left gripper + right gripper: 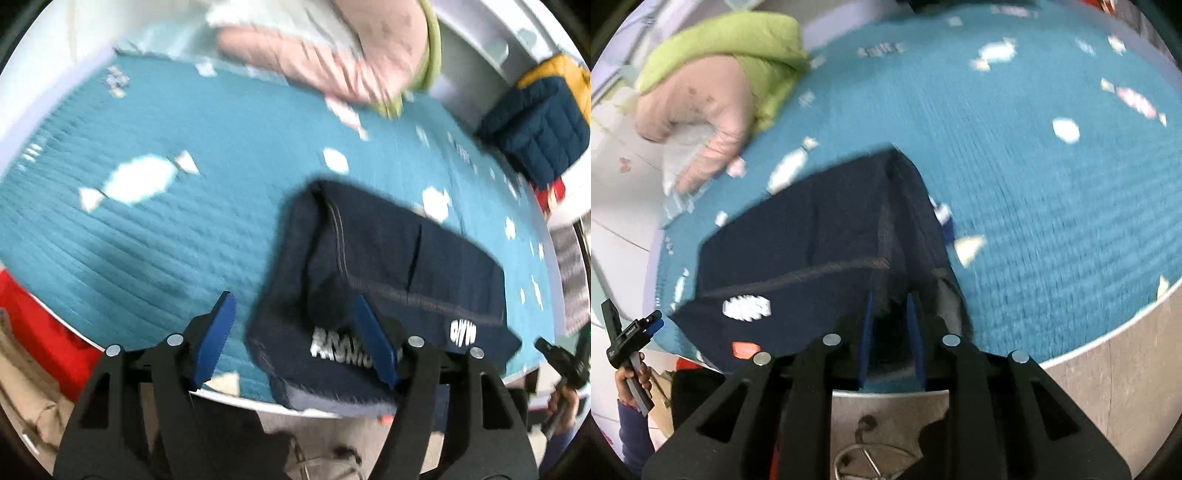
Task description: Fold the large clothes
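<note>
At the near edge of the teal quilted bed (147, 236), the folded navy garment (399, 266) lies as a compact rectangle, one corner hanging slightly over the rim. The left gripper (295, 339) has its jaws wide apart, holding nothing; one blue pad is in front of the garment's near hem and the other in front of bare quilt. The right gripper (892, 332) has its jaws drawn close together with dark cloth between the pads, so it appears clamped on the garment's near corner, though blur makes the contact hard to confirm. A pink and green padded jacket (713, 85) lies well apart at the far side of the bed, and a navy and yellow quilted jacket (543, 114) lies beyond the edge. The garment looks nearly fully folded, so this is likely a final fold or a tidy-up. The next move probably calls for the left jaws to close on the free hem, so both ends travel together and the layers stay aligned.
</note>
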### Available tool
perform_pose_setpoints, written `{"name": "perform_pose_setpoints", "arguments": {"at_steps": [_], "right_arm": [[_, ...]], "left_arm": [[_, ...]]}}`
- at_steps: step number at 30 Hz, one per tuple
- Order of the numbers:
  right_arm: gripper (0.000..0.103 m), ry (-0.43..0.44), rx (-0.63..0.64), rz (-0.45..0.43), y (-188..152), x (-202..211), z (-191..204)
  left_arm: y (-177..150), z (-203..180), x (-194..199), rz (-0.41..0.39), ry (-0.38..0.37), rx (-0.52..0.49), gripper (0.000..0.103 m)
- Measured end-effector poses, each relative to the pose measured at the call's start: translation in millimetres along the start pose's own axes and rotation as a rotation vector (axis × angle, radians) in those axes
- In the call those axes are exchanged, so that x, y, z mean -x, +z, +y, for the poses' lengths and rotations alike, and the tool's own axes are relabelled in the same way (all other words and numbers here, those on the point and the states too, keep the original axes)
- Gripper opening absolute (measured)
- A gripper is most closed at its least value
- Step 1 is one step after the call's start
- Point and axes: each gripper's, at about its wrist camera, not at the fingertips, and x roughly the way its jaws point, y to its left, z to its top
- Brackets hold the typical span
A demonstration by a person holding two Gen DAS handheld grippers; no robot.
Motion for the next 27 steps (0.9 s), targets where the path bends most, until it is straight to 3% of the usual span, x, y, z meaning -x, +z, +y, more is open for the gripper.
{"name": "perform_pose_setpoints", "arguments": {"at_steps": [4, 7, 10, 12, 14, 18, 21, 23, 25, 27], "right_arm": [[0.019, 0.068, 0.019, 0.042, 9, -38, 32], [0.017, 0.034, -0.020, 0.115, 6, -78, 26], [0.005, -0.040, -0.136, 0.240, -12, -115, -5], [0.000, 0.041, -0.243, 0.226, -23, -119, -30], [0.000, 0.079, -0.269, 0.221, -24, -119, -39], [0.000, -0.003, -0.206, 0.242, -16, -120, -25], [0.007, -0.049, -0.144, 0.199, -6, -106, -2], [0.006, -0.016, -0.103, 0.154, 2, -99, 18], [0.006, 0.045, -0.064, 0.125, 15, -100, 49], [0.006, 0.092, -0.026, 0.121, 27, -111, 82]], "left_arm": [[9, -30, -11, 0.021, -0.093, -0.005, 0.069], [-2, -61, -43, 0.092, -0.117, -0.078, 0.069], [-24, -66, -88, 0.225, -0.029, -0.089, 0.072], [-41, -50, -114, 0.328, 0.003, -0.028, 0.072], [-47, -42, -115, 0.293, -0.032, -0.010, 0.072], [-45, -46, -113, 0.303, -0.015, -0.019, 0.072], [-34, -41, -99, 0.275, -0.075, 0.029, 0.072], [-25, -31, -80, 0.200, -0.126, 0.057, 0.081], [-20, -22, -69, 0.152, -0.131, 0.090, 0.084], [-16, -12, -67, 0.148, -0.121, 0.127, 0.085]]}}
